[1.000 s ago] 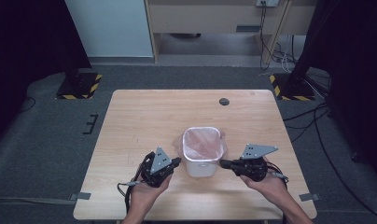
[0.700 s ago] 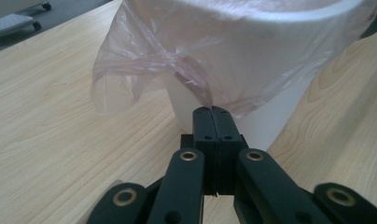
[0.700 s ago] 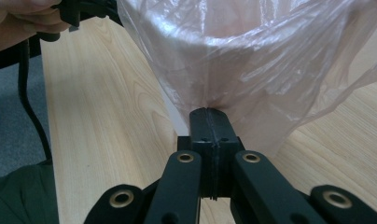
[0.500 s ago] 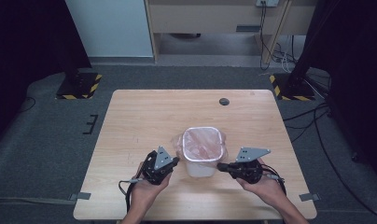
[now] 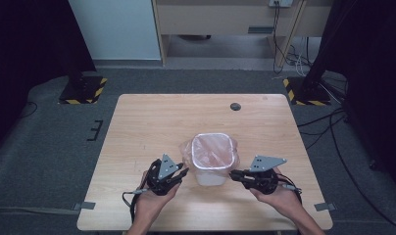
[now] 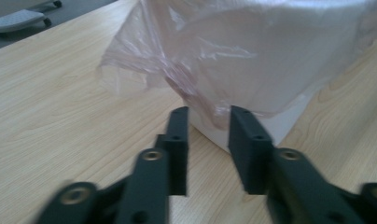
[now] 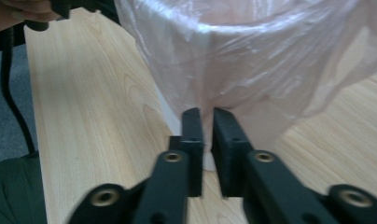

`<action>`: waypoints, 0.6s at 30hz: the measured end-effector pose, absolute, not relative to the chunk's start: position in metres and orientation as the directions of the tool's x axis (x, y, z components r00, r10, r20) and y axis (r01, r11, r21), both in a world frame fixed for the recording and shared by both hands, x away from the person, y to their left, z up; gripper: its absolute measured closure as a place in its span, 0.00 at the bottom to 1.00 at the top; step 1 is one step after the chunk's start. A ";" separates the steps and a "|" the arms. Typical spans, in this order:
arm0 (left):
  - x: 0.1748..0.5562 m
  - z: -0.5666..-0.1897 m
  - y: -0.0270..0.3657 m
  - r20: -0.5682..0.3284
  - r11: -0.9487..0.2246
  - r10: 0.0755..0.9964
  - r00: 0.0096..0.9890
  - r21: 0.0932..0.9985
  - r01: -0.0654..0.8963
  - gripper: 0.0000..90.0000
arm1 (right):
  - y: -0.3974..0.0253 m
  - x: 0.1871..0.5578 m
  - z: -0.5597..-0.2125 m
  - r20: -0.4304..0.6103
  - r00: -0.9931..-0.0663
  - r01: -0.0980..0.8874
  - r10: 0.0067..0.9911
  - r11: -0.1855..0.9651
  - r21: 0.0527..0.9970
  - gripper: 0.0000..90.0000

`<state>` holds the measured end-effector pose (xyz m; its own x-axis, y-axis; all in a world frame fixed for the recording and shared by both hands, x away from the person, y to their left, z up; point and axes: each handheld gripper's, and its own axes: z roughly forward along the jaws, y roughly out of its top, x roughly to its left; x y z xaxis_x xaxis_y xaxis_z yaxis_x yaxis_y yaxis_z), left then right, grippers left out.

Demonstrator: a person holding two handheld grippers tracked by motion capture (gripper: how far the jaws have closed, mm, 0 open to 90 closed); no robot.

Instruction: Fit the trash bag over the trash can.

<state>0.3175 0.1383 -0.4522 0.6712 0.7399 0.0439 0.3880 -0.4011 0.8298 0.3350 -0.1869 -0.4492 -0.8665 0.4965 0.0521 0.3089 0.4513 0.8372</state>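
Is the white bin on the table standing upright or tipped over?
Upright. The high view shows the white bin with its mouth facing up, the pink plastic liner draped over its rim, base on the table.

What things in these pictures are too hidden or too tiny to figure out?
- Inside of the white bin: in the high view the pink plastic bag lining it covers the bottom, so any contents cannot be told.
- Small dark round thing far across the table: too small to identify in the high view.
- Right gripper: whether its nearly closed fingers pinch the bag's hem is unclear.
- Left gripper: motion blur softens its base.
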 end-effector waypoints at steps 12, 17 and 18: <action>0.322 -0.450 0.138 -0.004 -0.369 0.717 0.697 0.846 0.385 0.33 | -0.209 0.338 -0.437 0.050 -0.836 0.294 0.546 0.370 0.881 0.50; 0.326 -0.451 0.131 0.003 -0.382 0.693 0.721 0.849 0.364 0.34 | -0.196 0.345 -0.438 0.031 -0.844 0.279 0.536 0.389 0.878 0.38; 0.326 -0.451 0.131 0.004 -0.383 0.690 0.724 0.851 0.360 0.35 | -0.193 0.345 -0.439 0.028 -0.845 0.279 0.534 0.394 0.876 0.40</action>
